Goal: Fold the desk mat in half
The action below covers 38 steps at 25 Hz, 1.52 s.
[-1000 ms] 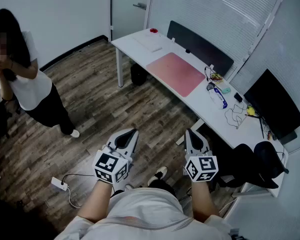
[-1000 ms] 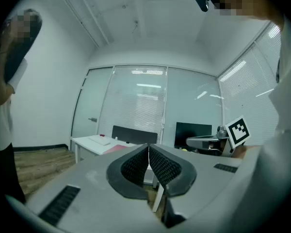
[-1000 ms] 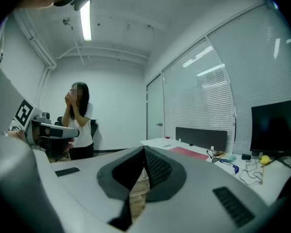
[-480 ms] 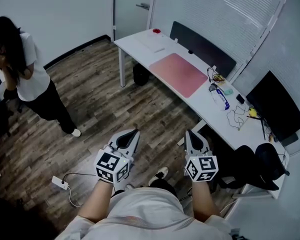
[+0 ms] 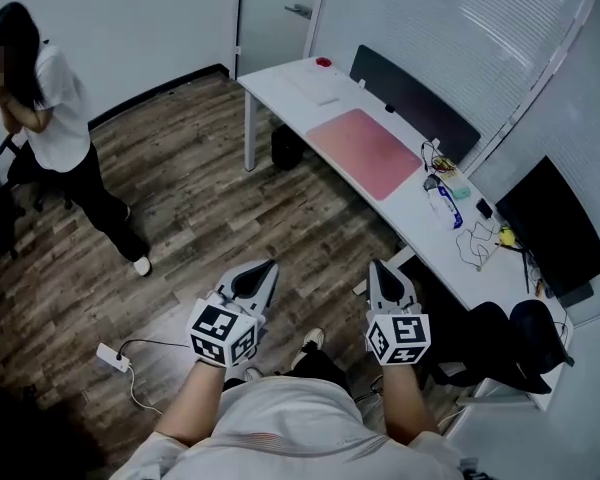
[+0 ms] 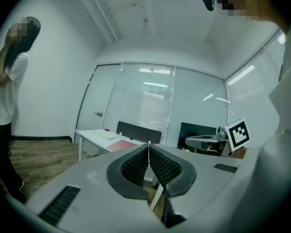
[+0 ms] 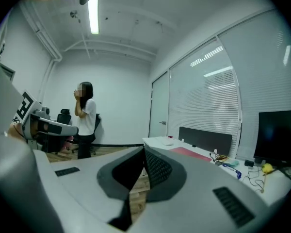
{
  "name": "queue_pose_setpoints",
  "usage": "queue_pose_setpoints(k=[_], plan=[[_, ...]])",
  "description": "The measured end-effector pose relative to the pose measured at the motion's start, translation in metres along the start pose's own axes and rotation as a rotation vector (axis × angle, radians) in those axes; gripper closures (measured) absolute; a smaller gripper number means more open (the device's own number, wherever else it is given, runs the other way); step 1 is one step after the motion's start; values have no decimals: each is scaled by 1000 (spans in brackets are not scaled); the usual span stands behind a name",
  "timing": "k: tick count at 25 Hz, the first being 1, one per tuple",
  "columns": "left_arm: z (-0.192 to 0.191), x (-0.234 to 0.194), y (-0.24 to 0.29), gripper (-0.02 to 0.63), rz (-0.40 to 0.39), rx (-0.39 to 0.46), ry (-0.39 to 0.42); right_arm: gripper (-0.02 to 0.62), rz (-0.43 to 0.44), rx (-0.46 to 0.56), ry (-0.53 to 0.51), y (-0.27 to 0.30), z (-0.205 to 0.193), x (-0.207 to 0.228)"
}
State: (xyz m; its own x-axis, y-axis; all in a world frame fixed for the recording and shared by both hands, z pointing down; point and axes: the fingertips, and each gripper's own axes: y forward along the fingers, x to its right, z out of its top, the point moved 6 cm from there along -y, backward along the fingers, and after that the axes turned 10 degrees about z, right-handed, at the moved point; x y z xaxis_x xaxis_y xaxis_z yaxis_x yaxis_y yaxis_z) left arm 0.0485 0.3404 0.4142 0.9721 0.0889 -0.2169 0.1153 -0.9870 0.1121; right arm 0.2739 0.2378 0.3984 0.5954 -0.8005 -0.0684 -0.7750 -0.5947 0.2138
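Floor (image 5: 210, 203); left gripper (image 5: 269, 265) beside right gripper (image 5: 377, 266)

Head view looks down; gripper views (seemingly level) share desk (image 5: 275, 83).

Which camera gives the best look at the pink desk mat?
The head view: the pink desk mat lies whole, seen from above, on the white desk. Both gripper views show only a thin pink sliver.

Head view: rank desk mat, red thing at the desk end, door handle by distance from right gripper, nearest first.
1. desk mat, pink, middle of the desk, ahead of the right gripper.
2. red object, at the desk's far end.
3. door handle, on the back wall beyond the desk.
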Motion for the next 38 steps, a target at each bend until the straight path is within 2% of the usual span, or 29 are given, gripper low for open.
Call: queue_pose_setpoints(k=[4, 13, 17, 22, 26, 33, 38], plan=[[-7, -11, 12, 591, 23, -32, -16, 543, 15, -21, 12, 20, -3, 9], [15, -44, 75, 591, 63, -40, 16, 543, 70, -13, 32, 98, 6, 50], [30, -54, 121, 591, 78, -39, 28, 543, 92, -7, 40, 137, 15, 86], [62, -56, 177, 591, 81, -15, 50, 543, 111, 23, 28, 177, 43, 136], [69, -57, 217, 591, 98, -21, 46, 543, 133, 37, 24, 204, 52, 170], [50, -41, 288, 591, 96, -118, 69, 543, 160, -1, 93, 240, 21, 231], [46, -45, 320, 591, 81, -136, 77, 543, 154, -25, 150, 259, 0, 254]])
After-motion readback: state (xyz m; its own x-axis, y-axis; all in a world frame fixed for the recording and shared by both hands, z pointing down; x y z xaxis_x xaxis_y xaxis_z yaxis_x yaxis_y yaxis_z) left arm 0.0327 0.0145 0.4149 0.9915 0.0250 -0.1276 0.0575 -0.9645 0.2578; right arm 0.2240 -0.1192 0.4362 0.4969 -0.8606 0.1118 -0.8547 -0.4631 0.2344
